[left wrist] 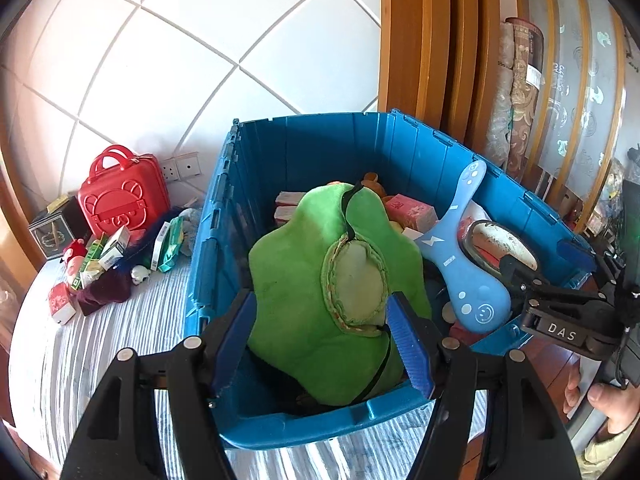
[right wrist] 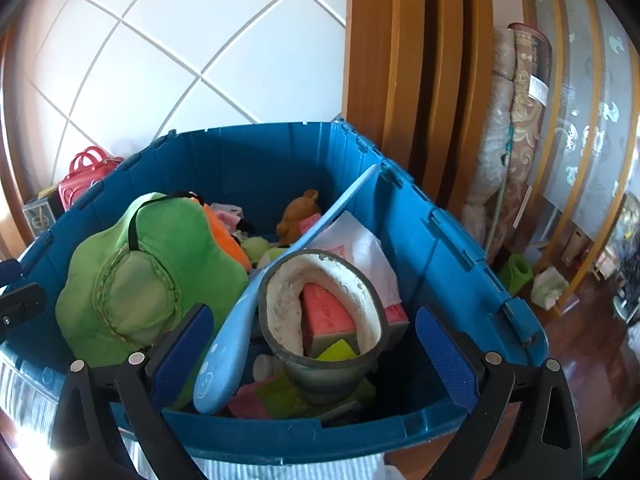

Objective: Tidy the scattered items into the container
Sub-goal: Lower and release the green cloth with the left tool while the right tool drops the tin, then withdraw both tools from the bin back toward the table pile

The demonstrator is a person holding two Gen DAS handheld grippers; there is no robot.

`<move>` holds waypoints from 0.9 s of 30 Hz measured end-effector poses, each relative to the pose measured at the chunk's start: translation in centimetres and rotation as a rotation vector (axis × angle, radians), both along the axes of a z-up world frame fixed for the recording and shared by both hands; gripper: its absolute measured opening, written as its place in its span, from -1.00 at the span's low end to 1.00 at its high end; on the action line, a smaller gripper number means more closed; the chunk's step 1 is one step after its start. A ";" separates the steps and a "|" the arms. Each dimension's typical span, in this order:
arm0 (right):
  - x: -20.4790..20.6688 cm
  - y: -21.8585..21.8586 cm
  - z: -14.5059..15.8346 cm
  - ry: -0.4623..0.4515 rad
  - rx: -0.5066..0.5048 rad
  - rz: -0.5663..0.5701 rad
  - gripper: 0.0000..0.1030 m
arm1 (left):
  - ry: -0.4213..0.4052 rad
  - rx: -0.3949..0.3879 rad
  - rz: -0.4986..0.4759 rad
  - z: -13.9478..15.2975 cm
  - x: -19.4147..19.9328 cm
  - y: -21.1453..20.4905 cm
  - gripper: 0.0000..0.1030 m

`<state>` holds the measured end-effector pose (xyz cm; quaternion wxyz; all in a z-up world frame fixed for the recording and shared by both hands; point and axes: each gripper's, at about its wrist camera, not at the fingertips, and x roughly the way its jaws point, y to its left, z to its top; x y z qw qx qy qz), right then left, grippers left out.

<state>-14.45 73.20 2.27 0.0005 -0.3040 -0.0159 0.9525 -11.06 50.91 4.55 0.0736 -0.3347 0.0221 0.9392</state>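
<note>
Blue-padded fingers (left wrist: 410, 350) of the left tool (left wrist: 322, 344) fill the bottom of the left wrist view, spread apart with the green plush cushion (left wrist: 320, 292) lying between and beyond them; the pads do not press on it, so this tool is open and holds nothing. That cushion leans inside the blue container (left wrist: 224, 216), which stands on a bed with a striped cover (left wrist: 116, 332).

Beside the cushion in the container a light blue paddle-shaped toy (left wrist: 466, 264) with a smiley face leans against the right wall, next to a grey slipper with a whitish lining (left wrist: 500, 244). Pink boxes (left wrist: 410, 210) lie deeper in.

From the right wrist view, the right tool (right wrist: 316, 344) hangs over the container's near edge with its jaws at full spread and nothing clamped; the slipper (right wrist: 320, 316) stands between and just past the pads, apart from both. A brown plush bear (right wrist: 298, 214) sits near the far wall, with white cloth (right wrist: 360, 248) to the right of it.

Still scattered on the bed to the left of the container are a red bear-faced case (left wrist: 122, 196), a dark box (left wrist: 54, 232), and a heap of small packets and toys (left wrist: 108, 256). A hand (left wrist: 608, 404) shows at the lower right.
</note>
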 end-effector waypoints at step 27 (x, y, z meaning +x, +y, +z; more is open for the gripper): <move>8.0 -18.4 3.7 0.180 -0.024 0.357 0.99 | 0.227 0.038 0.373 1.2 10.0 -16.7 0.68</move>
